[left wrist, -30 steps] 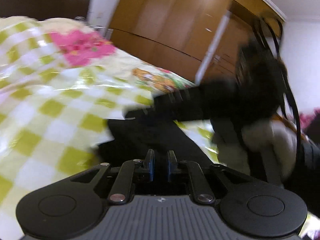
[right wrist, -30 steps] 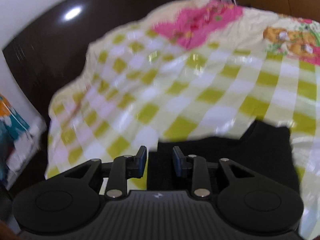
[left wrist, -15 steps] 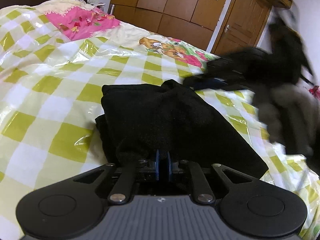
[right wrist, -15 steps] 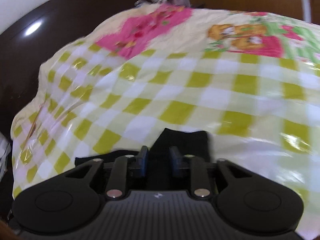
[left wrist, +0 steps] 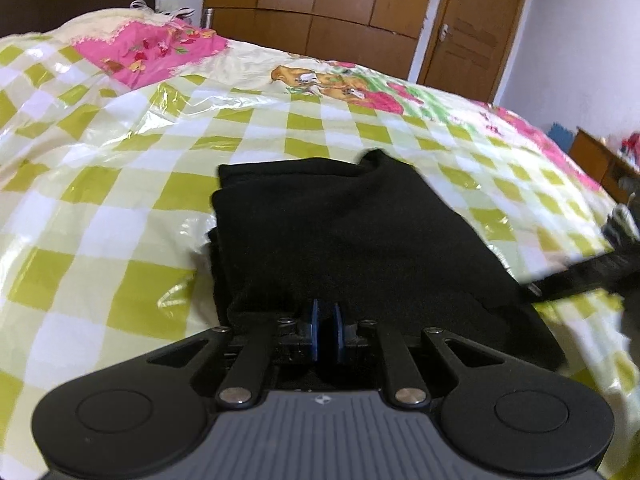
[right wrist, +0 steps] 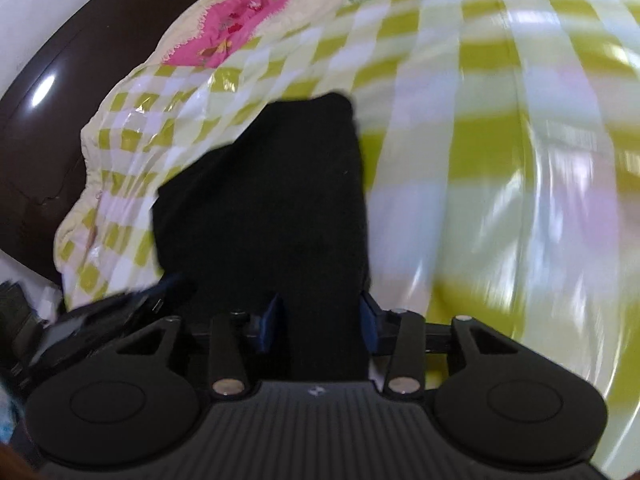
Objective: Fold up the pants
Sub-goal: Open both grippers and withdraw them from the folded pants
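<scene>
Black pants (left wrist: 352,240), folded into a thick rectangle, lie on a green-and-white checked bed cover (left wrist: 100,208). My left gripper (left wrist: 326,332) sits at their near edge, its blue pads pinched together on a bunched bit of the cloth. In the right wrist view the pants (right wrist: 272,200) run straight away from my right gripper (right wrist: 320,320), which is open with the cloth's near end lying between its spread fingers. The right gripper (left wrist: 580,276) also shows as a blurred dark shape at the left view's right edge.
Wooden wardrobes (left wrist: 328,12) and a door (left wrist: 472,36) stand behind the bed. A dark headboard (right wrist: 52,92) curves along the bed's left side. A pink flowered patch (left wrist: 152,48) and a cartoon print (left wrist: 320,80) mark the cover's far part.
The right gripper has swung down to the pants' end and its fingers have spread wider around the cloth. The left gripper's fingers closed on the near edge about half a second ago and stay there.
</scene>
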Tool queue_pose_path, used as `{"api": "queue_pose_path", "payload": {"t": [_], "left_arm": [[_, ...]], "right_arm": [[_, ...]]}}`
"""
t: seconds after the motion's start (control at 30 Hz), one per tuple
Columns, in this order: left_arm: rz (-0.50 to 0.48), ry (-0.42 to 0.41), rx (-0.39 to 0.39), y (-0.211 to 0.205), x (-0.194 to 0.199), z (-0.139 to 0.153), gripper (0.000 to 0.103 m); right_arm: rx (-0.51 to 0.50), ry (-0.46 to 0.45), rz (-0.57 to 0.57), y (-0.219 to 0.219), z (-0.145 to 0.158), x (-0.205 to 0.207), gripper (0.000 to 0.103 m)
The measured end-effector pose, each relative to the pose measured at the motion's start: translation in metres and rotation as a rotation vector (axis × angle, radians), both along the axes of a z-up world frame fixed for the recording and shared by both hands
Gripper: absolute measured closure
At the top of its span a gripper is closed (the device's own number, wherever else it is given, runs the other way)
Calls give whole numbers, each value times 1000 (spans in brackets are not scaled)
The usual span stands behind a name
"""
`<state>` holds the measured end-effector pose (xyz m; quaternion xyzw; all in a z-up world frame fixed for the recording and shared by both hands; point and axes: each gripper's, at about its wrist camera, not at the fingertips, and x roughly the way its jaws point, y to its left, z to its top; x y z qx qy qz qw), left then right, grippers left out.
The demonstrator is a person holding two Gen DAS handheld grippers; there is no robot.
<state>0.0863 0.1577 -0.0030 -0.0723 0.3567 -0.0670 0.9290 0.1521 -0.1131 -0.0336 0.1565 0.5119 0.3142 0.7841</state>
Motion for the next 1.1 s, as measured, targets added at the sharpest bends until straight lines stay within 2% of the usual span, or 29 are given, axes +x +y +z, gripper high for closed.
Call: {"api": "queue_pose_path", "payload": {"t": [0.07, 0.2, 0.3, 0.4, 0.47, 0.53, 0.6, 0.67, 0.77, 0.9, 1.0, 1.1], "left_arm": [[-29, 6, -9, 5, 6, -1, 77], [-48, 8, -15, 11, 5, 11, 77], [-51, -45, 68, 4, -9, 29, 76], [-22, -95, 52, 6, -13, 42, 74], [-2, -117, 21, 7, -12, 44, 74], [-1, -105, 10, 6, -7, 40, 74], [-2, -68, 27, 4, 0, 30, 73], [17, -20, 38, 7, 5, 18, 73], [29, -12, 20, 11, 8, 12, 73], [37, -26, 29, 7, 2, 23, 72], [61, -43, 24, 7, -8, 32, 69], [76, -35, 28, 5, -16, 34, 66]], "right_arm": [[-20, -9, -5, 2, 0, -19, 62], [-84, -97, -30, 0, 17, -39, 63], [-127, -252, -50, 2, 46, -36, 64], [-137, -343, -37, 20, 63, -11, 64], [-119, -365, -15, 40, 63, 12, 64], [-118, -376, 28, 61, 56, 28, 64], [-154, -347, 40, 76, 43, 45, 67], [-257, -328, 15, 91, 24, 60, 72], [-288, -338, 10, 97, 9, 64, 72], [-235, -350, -29, 87, 27, 56, 71], [-231, -412, -48, 77, 45, 39, 68], [-231, -469, -3, 76, 52, 17, 66]]}}
